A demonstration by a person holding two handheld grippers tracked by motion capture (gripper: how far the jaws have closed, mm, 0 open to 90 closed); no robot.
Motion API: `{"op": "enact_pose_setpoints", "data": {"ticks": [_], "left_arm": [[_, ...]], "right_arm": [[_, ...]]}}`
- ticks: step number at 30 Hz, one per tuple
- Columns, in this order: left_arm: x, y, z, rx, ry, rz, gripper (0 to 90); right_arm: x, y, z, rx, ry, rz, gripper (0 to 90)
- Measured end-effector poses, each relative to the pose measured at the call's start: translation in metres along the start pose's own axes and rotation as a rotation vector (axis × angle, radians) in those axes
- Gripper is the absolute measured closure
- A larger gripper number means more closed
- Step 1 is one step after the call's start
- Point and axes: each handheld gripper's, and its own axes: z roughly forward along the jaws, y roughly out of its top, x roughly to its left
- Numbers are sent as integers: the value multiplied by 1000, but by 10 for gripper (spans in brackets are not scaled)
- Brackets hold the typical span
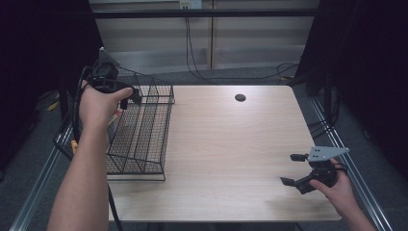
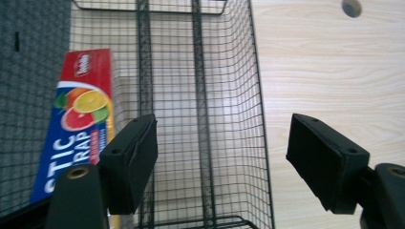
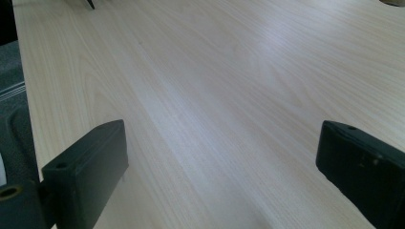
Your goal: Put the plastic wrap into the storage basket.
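Observation:
A black wire basket point(image 1: 144, 144) stands on the left part of the wooden table point(image 1: 231, 144). Inside it, along its left side, lies a long blue and red plastic wrap box point(image 2: 81, 119) printed with citrus slices; a sliver of the box point(image 1: 115, 117) peeks out beside the hand. My left gripper point(image 1: 130, 98) hovers over the basket's far left corner. Its jaws point(image 2: 234, 162) stand open, looking down through the wire point(image 2: 200, 95), with nothing between them. My right gripper point(image 1: 292, 169) rests low near the table's front right corner, open over bare wood point(image 3: 222, 176).
A dark round cable hole point(image 1: 240, 97) sits near the table's far edge. Metal rails point(image 1: 346, 159) run along both sides of the table, and cables trail on the floor behind it. Dark curtains close in left and right.

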Motion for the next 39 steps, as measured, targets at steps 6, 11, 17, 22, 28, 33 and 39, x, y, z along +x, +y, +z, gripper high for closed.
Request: {"op": "enact_pose_setpoints", "data": {"ticks": [6, 11, 17, 22, 28, 33, 39], "left_arm": [[-13, 1, 7, -11, -40, 18, 241], [-24, 1, 13, -6, -70, 53, 233], [-35, -1, 21, -15, -108, 70, 219], [-44, -3, 26, -32, -122, 95, 214], [-55, -9, 34, -37, -164, 117, 209], [-66, -15, 42, -38, -182, 168, 198], [-69, -18, 48, -43, -194, 188, 189]], "right_arm": [[0, 0, 0, -5, -1, 0, 31], [1, 0, 0, -1, -4, 0, 31], [1, 0, 0, -3, 2, 0, 31], [0, -1, -1, -3, 2, -1, 31], [0, -1, 0, 3, 3, 0, 32], [1, -1, 0, 4, 3, -2, 32], [0, -1, 1, 6, 3, 0, 31]]}}
